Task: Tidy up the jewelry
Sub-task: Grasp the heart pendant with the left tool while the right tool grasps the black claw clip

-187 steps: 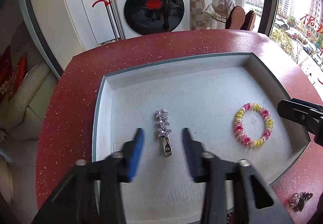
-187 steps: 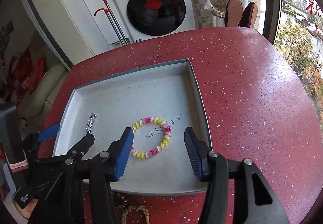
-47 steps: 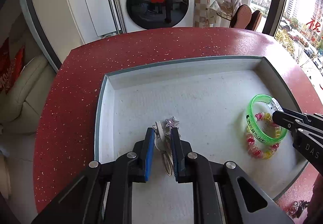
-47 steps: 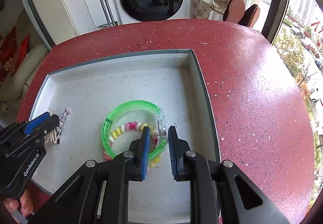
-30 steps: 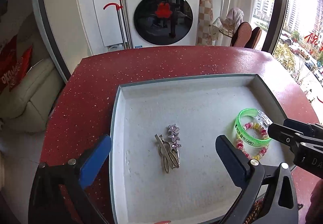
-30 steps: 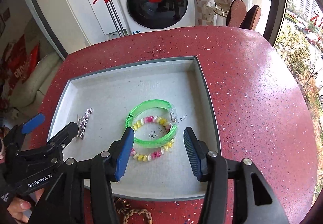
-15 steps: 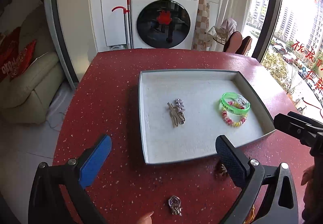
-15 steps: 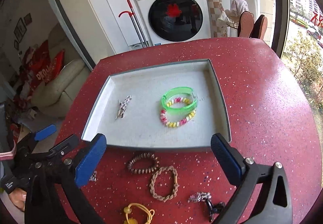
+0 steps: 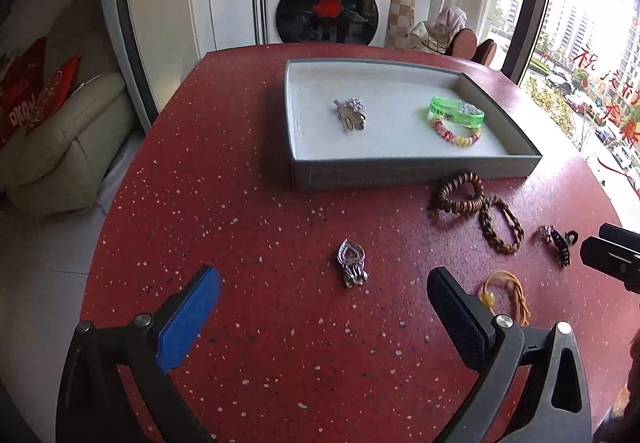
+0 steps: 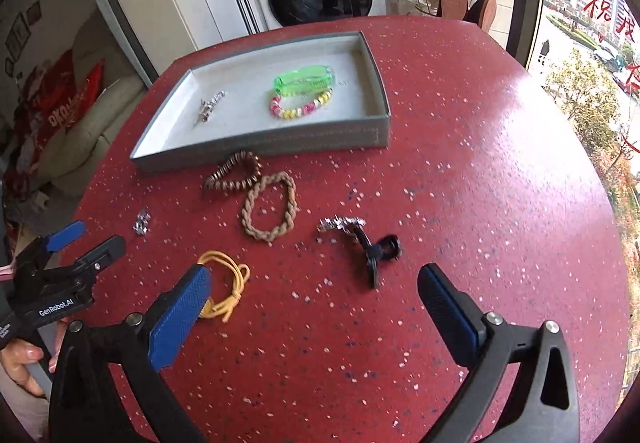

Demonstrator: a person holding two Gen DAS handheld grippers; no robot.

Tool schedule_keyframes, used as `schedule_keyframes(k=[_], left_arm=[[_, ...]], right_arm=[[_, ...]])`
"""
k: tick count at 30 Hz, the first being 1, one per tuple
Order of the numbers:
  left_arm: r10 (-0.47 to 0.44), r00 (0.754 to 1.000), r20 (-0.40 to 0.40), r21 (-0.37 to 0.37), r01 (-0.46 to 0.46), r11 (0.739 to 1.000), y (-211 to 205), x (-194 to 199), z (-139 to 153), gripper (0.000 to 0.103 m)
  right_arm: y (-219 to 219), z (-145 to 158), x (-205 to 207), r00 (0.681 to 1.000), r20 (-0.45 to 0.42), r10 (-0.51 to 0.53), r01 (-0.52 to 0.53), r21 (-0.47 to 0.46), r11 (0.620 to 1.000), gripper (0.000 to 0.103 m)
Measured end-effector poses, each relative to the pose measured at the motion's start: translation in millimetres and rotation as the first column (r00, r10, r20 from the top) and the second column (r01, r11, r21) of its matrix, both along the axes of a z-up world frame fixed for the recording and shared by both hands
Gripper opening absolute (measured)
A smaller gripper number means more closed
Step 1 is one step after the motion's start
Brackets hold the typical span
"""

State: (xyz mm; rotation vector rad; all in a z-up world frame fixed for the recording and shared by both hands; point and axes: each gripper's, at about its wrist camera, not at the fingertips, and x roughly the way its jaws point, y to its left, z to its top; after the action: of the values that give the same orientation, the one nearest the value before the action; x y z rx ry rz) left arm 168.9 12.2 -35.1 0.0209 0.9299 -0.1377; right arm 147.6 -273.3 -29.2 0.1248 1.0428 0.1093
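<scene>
While both grippers gape empty, the left gripper (image 9: 322,317) frames a small silver heart-shaped clip (image 9: 351,262) at twelve o'clock; the right gripper (image 10: 314,305) faces a black rhinestone claw clip (image 10: 360,239). Light, rigid, probably slippery; pinch across their bodies.

Tray (image 9: 400,173): grey, held silver clips (image 9: 350,114), green bangle (image 9: 456,112) overlapping beaded bracelet (image 9: 458,135).
Worktop (image 9: 240,203): carried brown bracelets (image 9: 458,195), yellow cord (image 10: 228,283), loose clips (image 9: 352,263).
</scene>
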Motion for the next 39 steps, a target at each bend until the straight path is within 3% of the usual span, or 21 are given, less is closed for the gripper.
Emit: schedule_keyframes(k=[10,19,22,24,27,29,32,35,39], left_arm=[[0.003,1.000,-0.006,0.024,-0.003,1.000,-9,-3,-10,0.103],[0.034,0.998,-0.045,0.010,-0.034,0.999,-5,11,-22,0.103],[0.027,0.999,-0.035,0.022,-0.026,0.999,-10,14,-22,0.103],[0.020,0.999,-0.036,0.030,-0.019,0.999,-12,16,-23,0.094],[0.019,0.999,-0.044,0.032,-0.017,0.999,-15,20,-26,0.094],[0.015,0.999,-0.047,0.036,-0.013,0.999,-17,21,-28,0.086],[0.012,0.999,-0.047,0.042,-0.010,0.999,-18,22,-30,0.083],[-0.005,0.999,-0.040,0.042,0.006,0.999,-21,22,-29,0.069],[-0.030,0.999,-0.033,0.044,0.031,0.999,-25,20,-27,0.049]], right_arm=[[-25,-11,-2,0.998,-0.006,-0.069,0.069,-0.028,0.997,0.102],[-20,-25,15,0.997,-0.021,-0.080,0.079,-0.047,0.996,0.087],[-19,-28,20,0.996,-0.024,-0.083,0.082,-0.060,0.995,0.077],[-18,-31,21,0.996,-0.029,-0.089,0.087,-0.065,0.994,0.074],[-17,-34,22,0.995,-0.020,-0.096,0.095,-0.080,0.992,0.068],[-15,-34,22,0.995,-0.015,-0.095,0.093,-0.100,0.991,0.060],[-13,-33,21,0.996,-0.009,-0.092,0.090,-0.111,0.990,0.044],[-14,-33,21,0.995,-0.004,-0.097,0.096,-0.111,0.989,0.029],[-16,-31,18,0.994,0.011,-0.110,0.110,-0.102,0.989,0.024]])
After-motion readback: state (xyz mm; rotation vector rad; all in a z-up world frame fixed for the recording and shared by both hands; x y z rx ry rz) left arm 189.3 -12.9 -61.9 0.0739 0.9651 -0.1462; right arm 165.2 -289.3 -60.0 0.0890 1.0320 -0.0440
